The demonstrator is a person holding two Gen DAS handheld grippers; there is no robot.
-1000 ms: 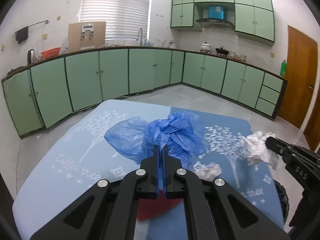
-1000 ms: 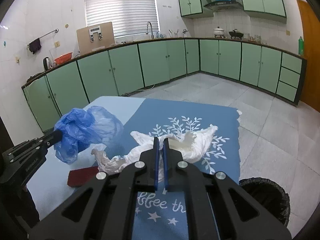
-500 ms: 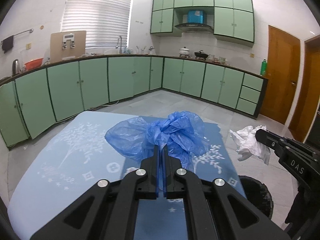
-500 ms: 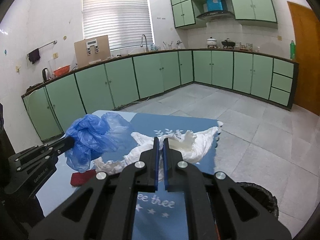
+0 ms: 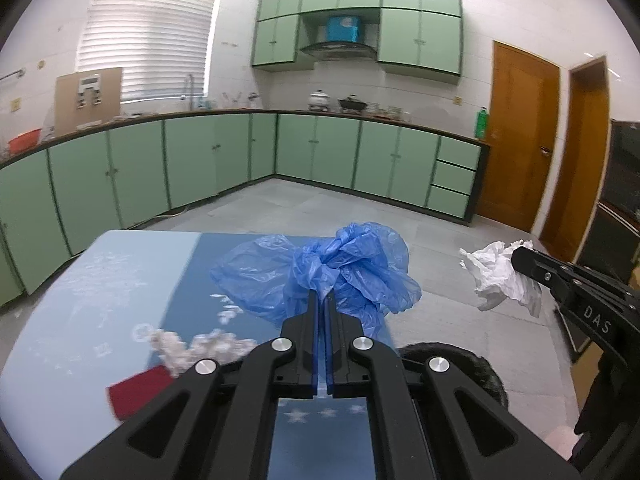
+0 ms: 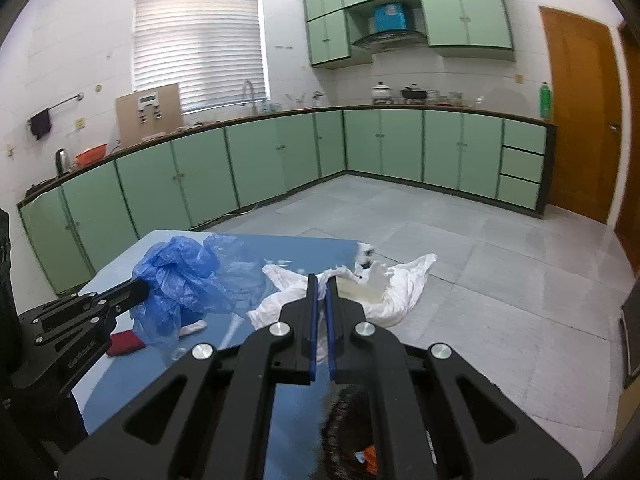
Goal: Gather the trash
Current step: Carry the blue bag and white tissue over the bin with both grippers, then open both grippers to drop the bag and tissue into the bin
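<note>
My left gripper (image 5: pixel 322 300) is shut on a crumpled blue plastic bag (image 5: pixel 340 276) and holds it above the right end of the blue table (image 5: pixel 120 280). The bag and left gripper (image 6: pixel 138 290) also show in the right wrist view, the bag (image 6: pixel 184 276) at the left. My right gripper (image 6: pixel 321 282) is shut on a crumpled white plastic bag (image 6: pixel 384 292) held beyond the table's right edge; it also shows in the left wrist view (image 5: pixel 500 276). A black trash bin (image 5: pixel 456 364) stands on the floor below, between both grippers; its rim (image 6: pixel 344 416) shows under my right gripper.
White crumpled paper scraps (image 5: pixel 200 348) and a dark red flat piece (image 5: pixel 138 394) lie on the table near its front. Green cabinets (image 5: pixel 320 152) line the far walls. Wooden doors (image 5: pixel 520 140) are at the right. Grey tiled floor (image 6: pixel 500 260) lies beyond the table.
Both grippers moved right with their bags, from over the table toward its right edge. The trash bin has come into view below them.
</note>
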